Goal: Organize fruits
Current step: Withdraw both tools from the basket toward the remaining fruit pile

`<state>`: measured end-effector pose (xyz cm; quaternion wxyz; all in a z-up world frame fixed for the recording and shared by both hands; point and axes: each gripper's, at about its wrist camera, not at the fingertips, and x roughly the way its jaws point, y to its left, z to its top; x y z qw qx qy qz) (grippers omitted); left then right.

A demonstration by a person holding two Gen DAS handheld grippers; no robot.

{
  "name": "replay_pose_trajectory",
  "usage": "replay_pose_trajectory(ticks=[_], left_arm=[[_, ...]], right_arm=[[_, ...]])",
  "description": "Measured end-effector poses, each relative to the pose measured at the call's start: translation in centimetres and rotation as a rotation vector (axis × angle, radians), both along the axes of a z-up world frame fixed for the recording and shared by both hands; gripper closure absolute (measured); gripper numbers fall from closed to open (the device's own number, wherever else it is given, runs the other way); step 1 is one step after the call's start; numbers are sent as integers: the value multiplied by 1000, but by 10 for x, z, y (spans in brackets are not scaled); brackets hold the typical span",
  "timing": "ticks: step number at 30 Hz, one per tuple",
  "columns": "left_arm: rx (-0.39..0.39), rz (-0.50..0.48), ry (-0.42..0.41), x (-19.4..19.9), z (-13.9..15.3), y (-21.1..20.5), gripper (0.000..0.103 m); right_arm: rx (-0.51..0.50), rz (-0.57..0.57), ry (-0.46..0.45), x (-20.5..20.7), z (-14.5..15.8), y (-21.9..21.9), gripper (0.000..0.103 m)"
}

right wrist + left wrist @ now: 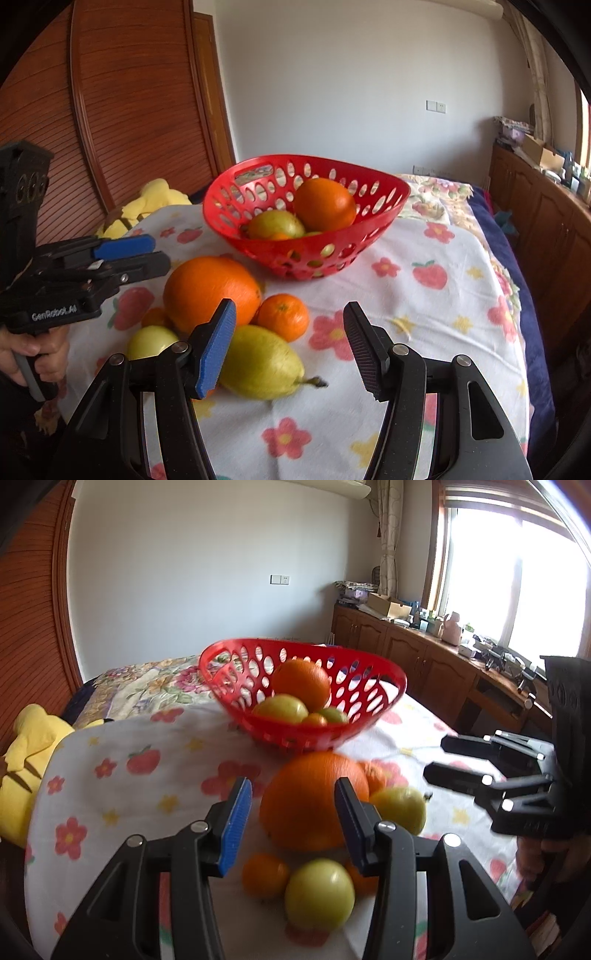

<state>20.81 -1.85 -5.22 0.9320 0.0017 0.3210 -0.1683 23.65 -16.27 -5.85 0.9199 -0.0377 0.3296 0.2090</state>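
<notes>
Fruit heaped near a red basket (306, 218) on the flowered cloth (424, 332).

Both grippers, left gripper (293, 819) and right gripper (290, 350), hover with jaws apart and empty. A big orange (210, 291) (pear (258, 362) and tangerine (282, 315) beside it) lies near the basket, which holds more fruit.

Partly hidden behind the left gripper's fingers (354, 823): the big orange (303, 801) and a small orange fruit at lower right. Blurred throughout, the left wrist view. Masked by the red basket (258, 184) wall: lower fruit inside, perhaps a mandarin. Cut off at the frame edge: the yellow plush toy (22, 760). Too small to identify: clutter on the far cabinet (424, 620).
</notes>
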Motion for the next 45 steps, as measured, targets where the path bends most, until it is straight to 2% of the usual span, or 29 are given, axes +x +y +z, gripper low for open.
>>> replay_pose_trajectory(ticks=[7,26,45], left_arm=[[-27,11,33,-24,-25,8,56],[11,19,-17,-50,-37,2,56],[31,9,-61,-60,-42,-3,53]], right_arm=[[0,-16,6,-14,-10,2,41],[17,-5,19,-39,-8,9,41],[-34,-9,64,-10,-31,28,39]])
